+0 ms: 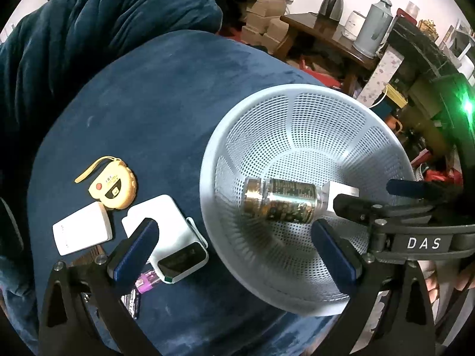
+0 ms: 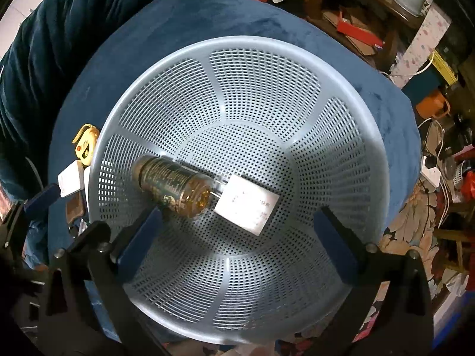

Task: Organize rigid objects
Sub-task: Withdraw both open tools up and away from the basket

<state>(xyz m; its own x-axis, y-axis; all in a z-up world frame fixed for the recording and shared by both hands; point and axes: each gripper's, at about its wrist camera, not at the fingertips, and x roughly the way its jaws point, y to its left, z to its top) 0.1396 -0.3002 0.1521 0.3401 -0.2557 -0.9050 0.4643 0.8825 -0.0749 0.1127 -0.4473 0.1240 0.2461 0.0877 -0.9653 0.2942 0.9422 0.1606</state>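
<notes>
A pale blue perforated basket (image 1: 297, 101) (image 2: 377, 136) sits on a blue velvet surface (image 1: 148, 103). Inside lie a gold and dark bottle (image 1: 279, 204) (image 2: 175, 187) on its side and a white box (image 2: 249, 207) (image 1: 341, 192). Left of the basket lie a yellow tape measure (image 1: 114, 188) (image 2: 86, 144), a white adapter (image 1: 83, 231), a white device with a dark screen (image 1: 172, 237) and a purple item (image 1: 147, 281). My left gripper (image 1: 234, 252) is open, straddling the basket's near rim. My right gripper (image 2: 237, 246) is open above the basket.
A dark blue cushion (image 1: 104, 20) lies behind the surface. A wooden table (image 1: 320, 35) with a kettle and thermos stands at the back right. Boxes and cables clutter the floor at the right (image 2: 430, 172). My right gripper also shows in the left wrist view (image 1: 386, 204).
</notes>
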